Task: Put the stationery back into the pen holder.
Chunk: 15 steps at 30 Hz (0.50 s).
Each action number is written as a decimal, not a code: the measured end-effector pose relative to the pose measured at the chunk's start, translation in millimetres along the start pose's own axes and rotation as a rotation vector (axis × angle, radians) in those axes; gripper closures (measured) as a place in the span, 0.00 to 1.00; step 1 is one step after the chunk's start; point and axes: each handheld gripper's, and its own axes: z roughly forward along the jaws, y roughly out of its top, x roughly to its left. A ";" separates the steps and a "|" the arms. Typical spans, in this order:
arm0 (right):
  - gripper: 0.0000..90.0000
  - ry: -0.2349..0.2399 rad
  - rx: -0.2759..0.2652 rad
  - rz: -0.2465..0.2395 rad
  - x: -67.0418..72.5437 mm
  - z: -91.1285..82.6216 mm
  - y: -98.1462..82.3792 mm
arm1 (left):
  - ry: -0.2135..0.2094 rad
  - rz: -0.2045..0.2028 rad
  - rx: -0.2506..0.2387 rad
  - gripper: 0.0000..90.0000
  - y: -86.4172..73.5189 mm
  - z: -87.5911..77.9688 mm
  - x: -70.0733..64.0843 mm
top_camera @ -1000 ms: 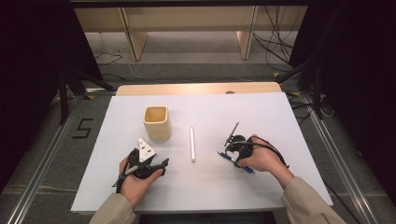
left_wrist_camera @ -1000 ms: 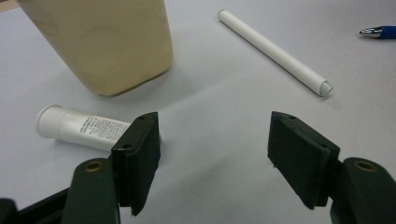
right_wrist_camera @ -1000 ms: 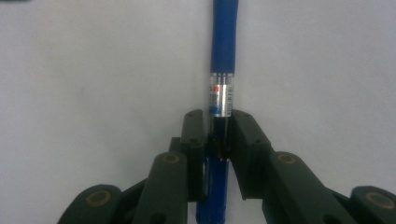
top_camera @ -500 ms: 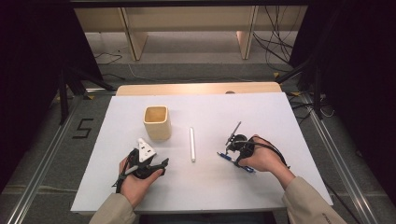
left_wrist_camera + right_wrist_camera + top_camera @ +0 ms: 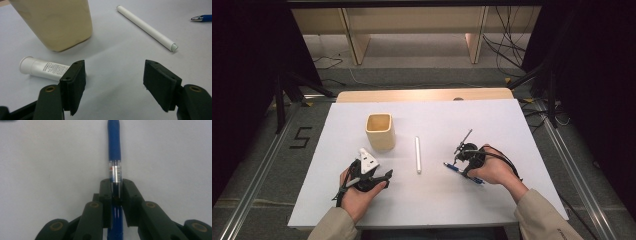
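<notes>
In the right gripper view the right gripper has its jaws drawn in narrow on the blue pen, a pad pressed to each side of the clear barrel section. The pen's long axis runs straight up the middle of that frame, its blue rubber grip end pointing to the top edge and its darker rear passing down between the jaws to the bottom edge. In the high view the same pen lies flat on the white table, right of centre, slanting from upper left to lower right beneath the right hand.

The left gripper stands wide, nothing between its pads (bare table shows through the gap). Just behind its left jaw, at the lower left of the left gripper view, a small white tube with printed text lies on its side, its cap toward the left edge. Beyond it, at the upper left, stands the beige cup. A white marker lies diagonally at the upper right.

In the high view the cup sits left of centre, upright; its inside looks empty.
</notes>
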 end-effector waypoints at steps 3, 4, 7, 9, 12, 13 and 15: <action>0.88 0.003 0.006 0.000 0.1 0.8 -0.1 | 0.000 0.001 0.001 0.38 0.0 0.2 0.1; 0.88 0.002 0.006 0.000 0.2 1.2 -0.1 | -0.001 0.001 0.000 0.38 0.0 0.2 0.0; 0.88 -0.008 0.014 -0.017 0.5 2.8 0.6 | 0.000 0.002 0.000 0.38 0.0 0.2 -0.2; 0.88 -0.014 0.016 -0.031 1.3 3.5 1.2 | 0.001 0.003 0.000 0.38 0.1 0.1 -0.2; 0.87 -0.011 0.018 -0.036 0.9 4.6 1.3 | 0.000 0.003 0.000 0.38 0.1 0.1 -0.5; 0.86 -0.011 0.019 -0.042 0.8 4.9 1.4 | 0.000 0.003 0.000 0.38 0.1 0.2 -0.6; 0.86 -0.014 0.026 -0.049 0.7 5.4 2.1 | 0.000 0.003 0.000 0.38 0.1 0.2 -0.7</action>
